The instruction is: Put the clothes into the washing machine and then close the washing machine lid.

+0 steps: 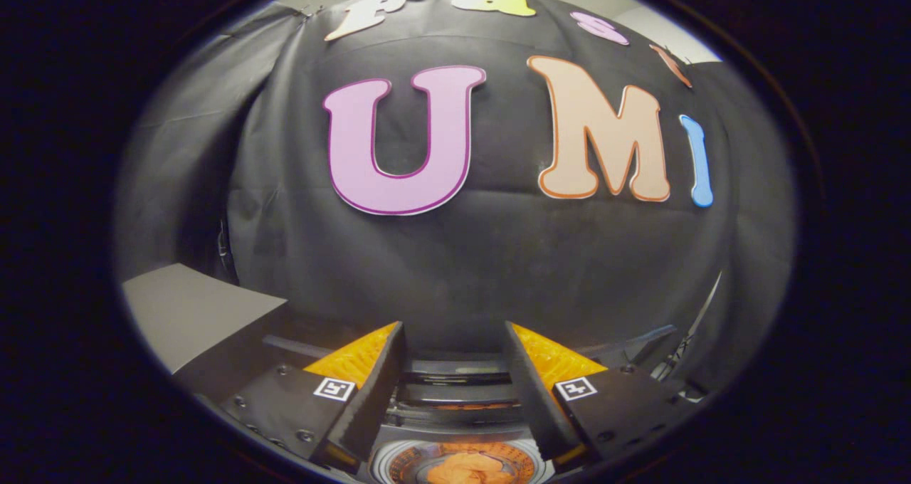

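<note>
My gripper (454, 334) is open, its two fingers spread wide with nothing between them. Below and between the fingers I look down into the round drum opening of the washing machine (398, 457). An orange piece of clothing (466, 467) lies inside the drum. Just ahead of the fingers, the dark raised lid of the washing machine (459, 370) stands behind the drum opening. The gripper hovers above the machine, touching neither the clothing nor the lid.
The booth's black cloth wall (462, 270) hangs close behind the machine. A grey flat surface (192, 313) lies beyond the left finger. A thin pale cable or rod (704, 306) runs down past the right finger.
</note>
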Available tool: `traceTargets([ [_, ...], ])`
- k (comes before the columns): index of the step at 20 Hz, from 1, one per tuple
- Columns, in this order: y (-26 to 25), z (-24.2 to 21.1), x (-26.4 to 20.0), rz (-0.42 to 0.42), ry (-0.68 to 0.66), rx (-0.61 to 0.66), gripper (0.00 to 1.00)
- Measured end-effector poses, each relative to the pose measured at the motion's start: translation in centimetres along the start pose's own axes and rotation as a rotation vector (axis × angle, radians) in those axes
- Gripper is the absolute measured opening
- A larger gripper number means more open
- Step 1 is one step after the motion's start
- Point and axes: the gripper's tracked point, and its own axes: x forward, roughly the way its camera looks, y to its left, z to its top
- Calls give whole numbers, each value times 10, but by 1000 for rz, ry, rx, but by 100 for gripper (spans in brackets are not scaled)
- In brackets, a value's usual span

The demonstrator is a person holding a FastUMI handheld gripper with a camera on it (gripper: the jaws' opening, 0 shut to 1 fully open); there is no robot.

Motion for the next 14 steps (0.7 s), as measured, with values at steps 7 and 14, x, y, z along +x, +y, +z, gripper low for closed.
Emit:
traceTargets([
  [7, 1, -16, -36, 17, 24, 17, 86],
  [14, 3, -22, -61, 50, 44, 40, 88],
])
